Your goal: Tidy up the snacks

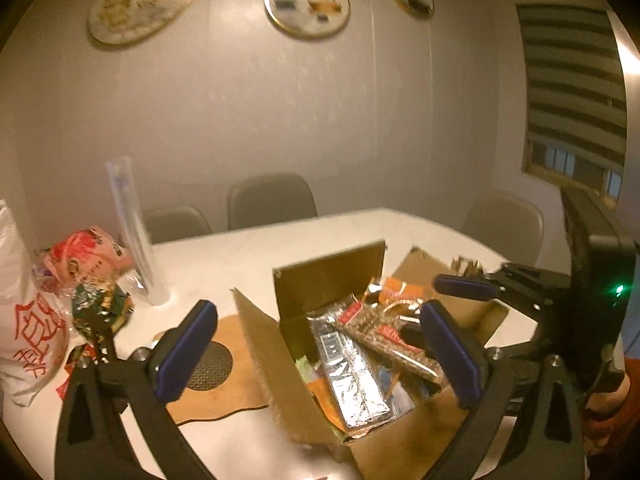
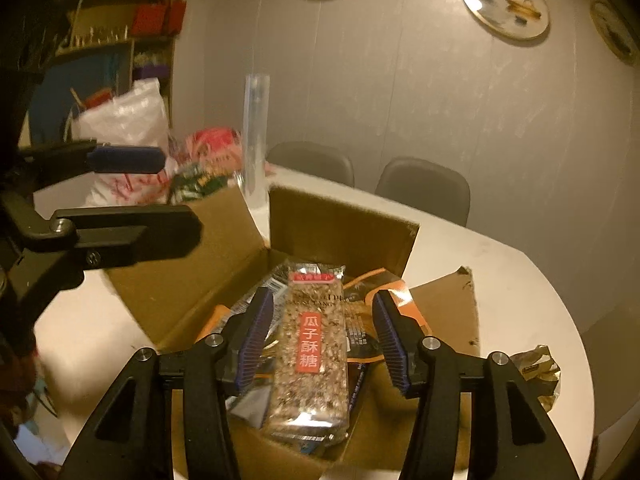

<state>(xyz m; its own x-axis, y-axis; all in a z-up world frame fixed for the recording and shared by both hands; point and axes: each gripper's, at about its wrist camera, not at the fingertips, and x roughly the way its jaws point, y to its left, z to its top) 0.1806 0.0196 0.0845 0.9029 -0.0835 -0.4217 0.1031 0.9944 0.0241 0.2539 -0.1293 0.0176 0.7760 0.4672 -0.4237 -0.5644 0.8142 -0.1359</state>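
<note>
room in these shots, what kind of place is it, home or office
Probably a dining room at home: a white table with padded chairs against the wall, round decorative plates hung above, and cluttered shelves to one side. The open cardboard box of snacks fits a household.

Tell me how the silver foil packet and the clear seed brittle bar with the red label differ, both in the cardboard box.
The silver foil packet is opaque and shiny; the clear seed brittle bar with the red label shows its speckled contents. The foil packet has no red label, while the bar carries one with white characters. The foil packet lies lower in the box; the bar rests on top of other packets. Both are long, flat, and lie inside the open cardboard box.
</note>
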